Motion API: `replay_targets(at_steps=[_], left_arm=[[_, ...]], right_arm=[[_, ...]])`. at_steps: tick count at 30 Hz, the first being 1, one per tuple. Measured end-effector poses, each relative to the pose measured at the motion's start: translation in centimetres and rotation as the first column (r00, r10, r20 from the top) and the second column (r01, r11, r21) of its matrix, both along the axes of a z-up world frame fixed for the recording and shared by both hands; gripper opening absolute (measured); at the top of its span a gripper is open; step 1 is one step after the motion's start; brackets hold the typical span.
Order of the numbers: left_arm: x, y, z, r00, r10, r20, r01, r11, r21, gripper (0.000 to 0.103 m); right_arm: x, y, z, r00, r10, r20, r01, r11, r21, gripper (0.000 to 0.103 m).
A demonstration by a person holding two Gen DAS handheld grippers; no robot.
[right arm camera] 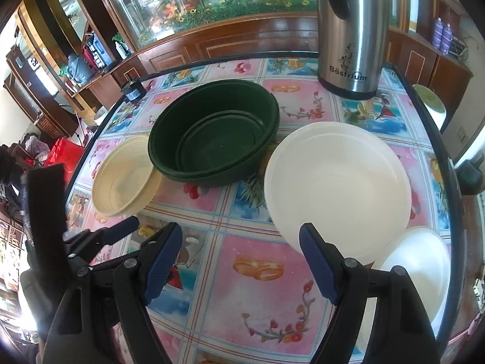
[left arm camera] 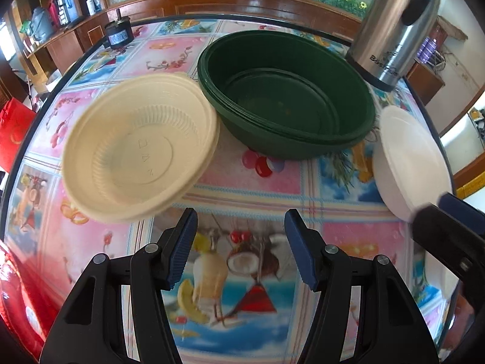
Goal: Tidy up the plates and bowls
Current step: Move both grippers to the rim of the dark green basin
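Cream bowl (left arm camera: 139,148): ribbed plastic, at the left of the table (left arm camera: 251,188); mouth up and tipped slightly, a second rim showing beneath it, so it appears nested in another. Nothing lies inside.
Green bowls (left arm camera: 285,97): dark stack at mid-table, just right of the cream bowl, the two rims touching or nearly so. A smaller green bowl sits inside the larger; several rims line the outer wall. Mouths up.
White bowl (right arm camera: 336,182): right of the green stack and apart from it, upright, mouth up, nothing inside. In the left wrist view only its left side shows, at the right edge.
White lid or plate (right arm camera: 415,261): just beyond the white bowl toward the table's right edge, partly behind it; which of the two it is cannot be told.
Flask (right arm camera: 351,30): steel, upright at the far right corner, long axis vertical.
Dark can (left arm camera: 118,34): small, at the far left edge.
Left gripper (left arm camera: 239,242): pitched steeply down over bare cloth nearer than the cream bowl; jaws apart, nothing between them.
Right gripper (right arm camera: 242,254): pitched down, near the white bowl's near rim; jaws wide apart, right finger (right arm camera: 318,264) overlapping that rim in view, contact unclear.
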State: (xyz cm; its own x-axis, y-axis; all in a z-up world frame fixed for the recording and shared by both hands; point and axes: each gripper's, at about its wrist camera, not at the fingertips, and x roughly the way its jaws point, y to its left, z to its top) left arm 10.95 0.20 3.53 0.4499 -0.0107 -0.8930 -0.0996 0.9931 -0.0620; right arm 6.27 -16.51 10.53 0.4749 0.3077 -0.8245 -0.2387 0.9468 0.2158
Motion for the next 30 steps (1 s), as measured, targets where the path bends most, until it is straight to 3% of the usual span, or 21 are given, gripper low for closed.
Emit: replay_targets(at_steps=[5, 11, 30], left_arm=[[2.0, 3.1, -1.0, 0.996, 0.083, -0.016, -0.082, 0.995, 0.048, 0.060], [2.1, 6.7, 0.8, 0.987, 0.156, 0.028, -0.158, 0.986, 0.052, 0.060], [1.8, 2.9, 3.5, 0.993, 0.091, 0.074, -0.091, 0.996, 0.008, 0.060]], right_arm=[[0.3, -0.5, 0.0, 1.000, -0.006, -0.001, 0.006, 1.000, 0.006, 0.080], [0.7, -0.5, -0.1, 1.000, -0.001, -0.004, 0.001, 1.000, 0.011, 0.080], [2.0, 0.3, 0.9, 0.999, 0.024, 0.028, -0.025, 1.000, 0.011, 0.080]])
